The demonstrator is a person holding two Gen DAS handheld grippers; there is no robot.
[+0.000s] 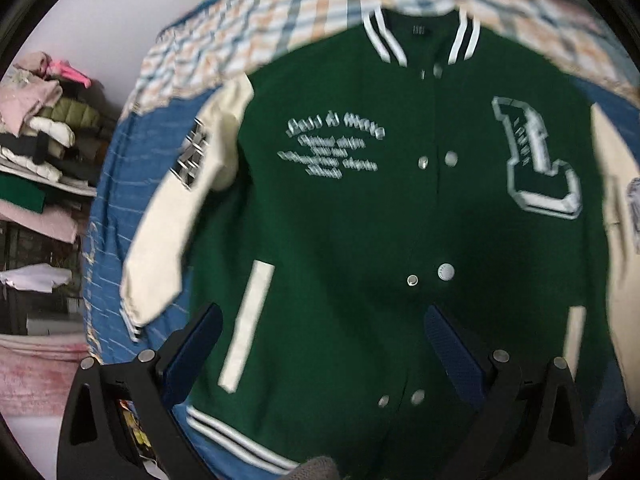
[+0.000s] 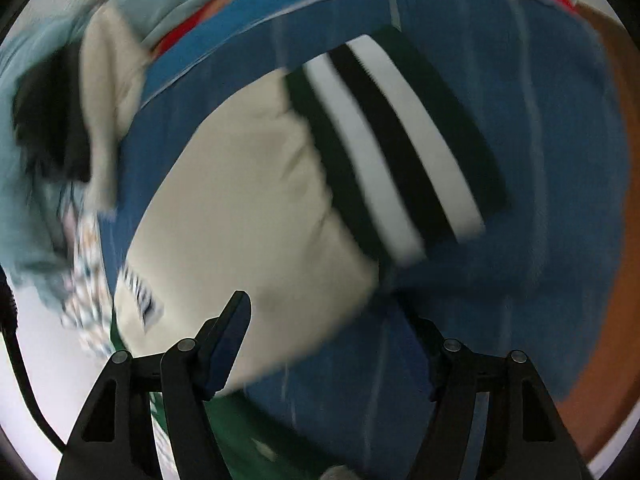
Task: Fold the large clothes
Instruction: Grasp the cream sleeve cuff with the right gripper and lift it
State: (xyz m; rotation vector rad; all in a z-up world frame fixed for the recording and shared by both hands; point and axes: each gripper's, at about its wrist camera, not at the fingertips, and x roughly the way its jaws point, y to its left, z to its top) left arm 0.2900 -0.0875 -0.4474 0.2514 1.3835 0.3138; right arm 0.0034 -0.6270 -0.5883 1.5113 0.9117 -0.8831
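Observation:
A green varsity jacket with cream sleeves lies face up and snapped shut on a blue cloth, its striped collar at the far side. My left gripper hovers over the jacket's lower front near the hem, open, with nothing between its blue pads. In the right wrist view the cream sleeve with its green, white and black striped cuff lies on the blue cloth. My right gripper is open just above the sleeve's lower edge, and the pads do not press on it. Both views are motion-blurred.
A plaid cloth lies beyond the jacket's collar. Shelves with stacked folded clothes stand at the left. In the right wrist view a pale blue garment lies at the left, and a brown surface shows past the blue cloth's right edge.

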